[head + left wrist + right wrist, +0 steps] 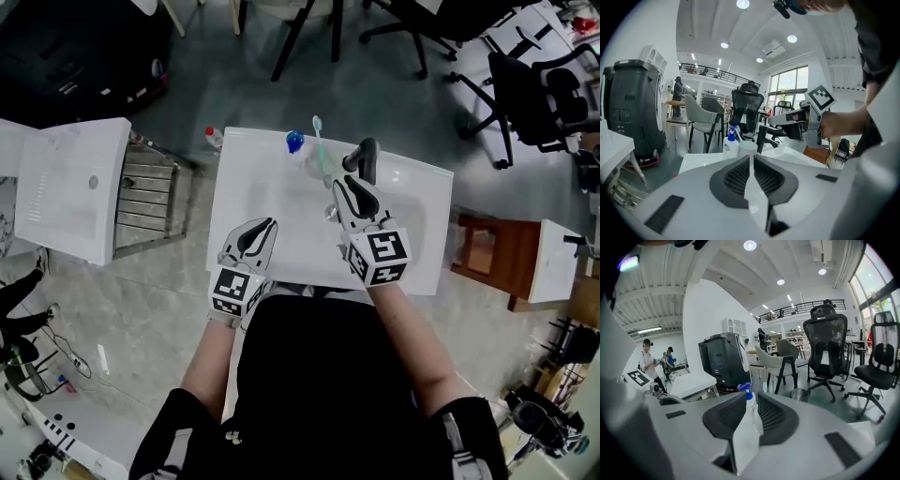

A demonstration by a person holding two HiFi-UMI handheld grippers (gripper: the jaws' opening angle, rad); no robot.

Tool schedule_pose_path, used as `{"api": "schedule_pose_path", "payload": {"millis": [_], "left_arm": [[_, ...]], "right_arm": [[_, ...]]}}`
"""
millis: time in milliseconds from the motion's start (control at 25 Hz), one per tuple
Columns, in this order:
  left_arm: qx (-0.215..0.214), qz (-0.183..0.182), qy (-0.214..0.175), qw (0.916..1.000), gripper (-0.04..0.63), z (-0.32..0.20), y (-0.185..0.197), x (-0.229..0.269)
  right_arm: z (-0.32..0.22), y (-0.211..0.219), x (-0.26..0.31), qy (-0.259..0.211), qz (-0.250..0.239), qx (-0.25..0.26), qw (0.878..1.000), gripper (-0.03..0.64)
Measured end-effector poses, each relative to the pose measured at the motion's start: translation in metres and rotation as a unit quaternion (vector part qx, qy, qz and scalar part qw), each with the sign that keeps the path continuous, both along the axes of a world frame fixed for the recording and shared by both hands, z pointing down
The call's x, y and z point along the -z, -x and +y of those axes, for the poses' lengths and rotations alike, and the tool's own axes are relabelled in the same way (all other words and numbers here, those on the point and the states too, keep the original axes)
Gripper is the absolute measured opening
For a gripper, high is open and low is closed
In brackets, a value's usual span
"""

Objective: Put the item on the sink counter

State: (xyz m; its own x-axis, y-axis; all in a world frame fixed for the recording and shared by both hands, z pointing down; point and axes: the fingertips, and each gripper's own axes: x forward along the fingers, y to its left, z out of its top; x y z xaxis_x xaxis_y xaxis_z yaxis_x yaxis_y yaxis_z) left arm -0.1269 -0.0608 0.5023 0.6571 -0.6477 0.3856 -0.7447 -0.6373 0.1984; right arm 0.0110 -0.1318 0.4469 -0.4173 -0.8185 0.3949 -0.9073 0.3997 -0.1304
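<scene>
- The person wears a black top point(319, 375) with short dark sleeves point(464, 427), each with a pale grey strip near the shoulder
- The left gripper point(271, 224) and right gripper point(340, 182) have a smooth pale grey shell point(693, 197), rounded and narrowing forward
- Each jaw carries a black ribbed pad point(736, 177)
- A cube point(380, 255) with black-and-white square markers sits at the back of each
- Small dark rectangular insets point(665, 213) mark the shell

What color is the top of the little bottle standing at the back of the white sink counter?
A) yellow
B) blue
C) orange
B: the bottle on the sink counter, next to the toothbrush, has a bright blue top.
</scene>
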Motion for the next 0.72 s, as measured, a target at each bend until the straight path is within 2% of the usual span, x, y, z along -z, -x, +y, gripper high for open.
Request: {"api": "schedule_pose_path", "payload": {"millis": [360, 720], "left_arm": [[-0.027, -0.001, -0.018, 0.9995, 0.041, 0.017, -0.040, 0.031], [-0.050, 0.002, -0.024, 0.9985, 0.041, 0.038, -0.081, 0.045]], "right_arm": [[0.054, -0.034, 0.035, -0.022, -0.026, 0.022, 0.999, 0.074], [0.101, -0.073, 0.054, -0.048, -0.032, 0.041, 0.998, 0.067]]}}
